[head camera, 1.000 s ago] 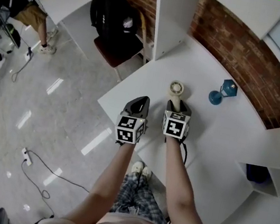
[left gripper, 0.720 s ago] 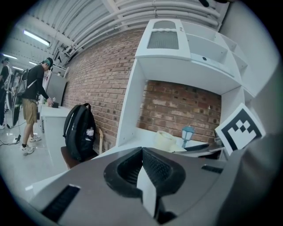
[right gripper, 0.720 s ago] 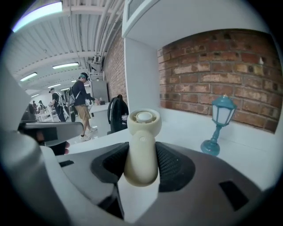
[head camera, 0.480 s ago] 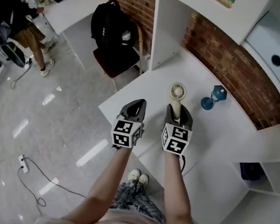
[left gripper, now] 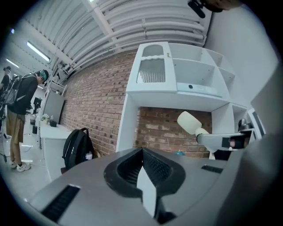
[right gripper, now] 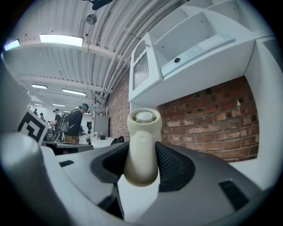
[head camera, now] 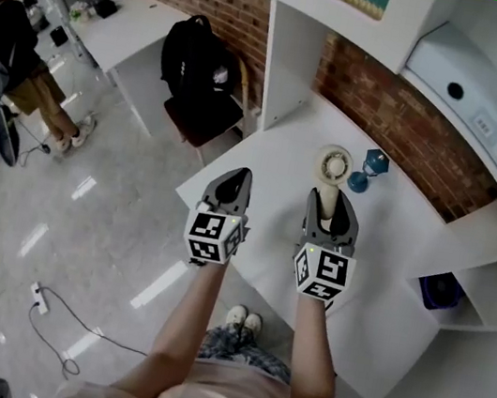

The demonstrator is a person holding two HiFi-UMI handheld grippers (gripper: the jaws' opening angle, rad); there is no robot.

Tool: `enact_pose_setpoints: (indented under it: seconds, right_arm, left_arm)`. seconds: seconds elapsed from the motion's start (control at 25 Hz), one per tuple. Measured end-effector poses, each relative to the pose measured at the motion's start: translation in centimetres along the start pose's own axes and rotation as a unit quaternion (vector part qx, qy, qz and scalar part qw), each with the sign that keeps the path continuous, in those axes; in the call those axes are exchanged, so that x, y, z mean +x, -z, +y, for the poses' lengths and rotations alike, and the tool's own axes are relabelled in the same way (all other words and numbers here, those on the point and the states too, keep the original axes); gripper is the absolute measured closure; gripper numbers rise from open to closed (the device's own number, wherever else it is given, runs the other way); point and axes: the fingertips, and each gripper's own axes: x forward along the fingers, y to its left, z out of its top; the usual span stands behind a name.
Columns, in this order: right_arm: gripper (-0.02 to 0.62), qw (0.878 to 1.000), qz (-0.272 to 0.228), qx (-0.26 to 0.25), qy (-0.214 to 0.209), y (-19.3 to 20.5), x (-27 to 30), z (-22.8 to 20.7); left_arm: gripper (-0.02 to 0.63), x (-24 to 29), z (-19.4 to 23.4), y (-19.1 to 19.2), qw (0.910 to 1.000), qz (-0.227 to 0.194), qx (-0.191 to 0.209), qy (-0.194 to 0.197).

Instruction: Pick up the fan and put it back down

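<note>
We logged right gripper (head camera: 333, 202) clamped on fan (head camera: 334, 165) handle, above white table (head camera: 391, 257), left gripper (head camera: 241, 179) closed, empty.

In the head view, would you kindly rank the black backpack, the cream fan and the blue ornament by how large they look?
1. Black backpack, largest.
2. Cream fan, though it is held up nearer the camera, which flatters it.
3. Blue ornament, smallest.

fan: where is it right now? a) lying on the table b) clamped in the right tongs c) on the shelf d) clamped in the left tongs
b: the fan has its handle clamped in the right tongs; the left tongs are shut on nothing.
</note>
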Motion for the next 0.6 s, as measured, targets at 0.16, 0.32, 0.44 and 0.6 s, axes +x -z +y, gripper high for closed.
enact_pose_setpoints:
  seconds: [0.16, 0.32, 0.44, 0.6]
  right_arm:
    - [0.393, 1.0, -0.011, 0.004, 0.003, -0.9, -1.3, -0.4]
    - [0.393, 1.0, -0.006, 0.007, 0.002, -0.8, -1.2, -0.4]
    - [0.393, 1.0, 0.004, 0.007, 0.0, -0.3, -0.9, -0.2]
    - [0.393, 1.0, 0.029, 0.009, -0.001, 1.6, 0.4, -0.1]
  left_arm:
    - [0.578, -0.6, -0.4, -0.4, 1.0, -0.005, 0.001, -0.001]
    - [0.578, -0.7, -0.5, 0.1, 1.0, -0.002, 0.0, -0.001]
    - [0.578, -0.8, -0.3, 0.4, 1.0, 0.005, -0.001, 0.0]
    - [0.578, -0.2, 0.3, 1.7, 0.9999, 0.016, -0.003, -0.001]
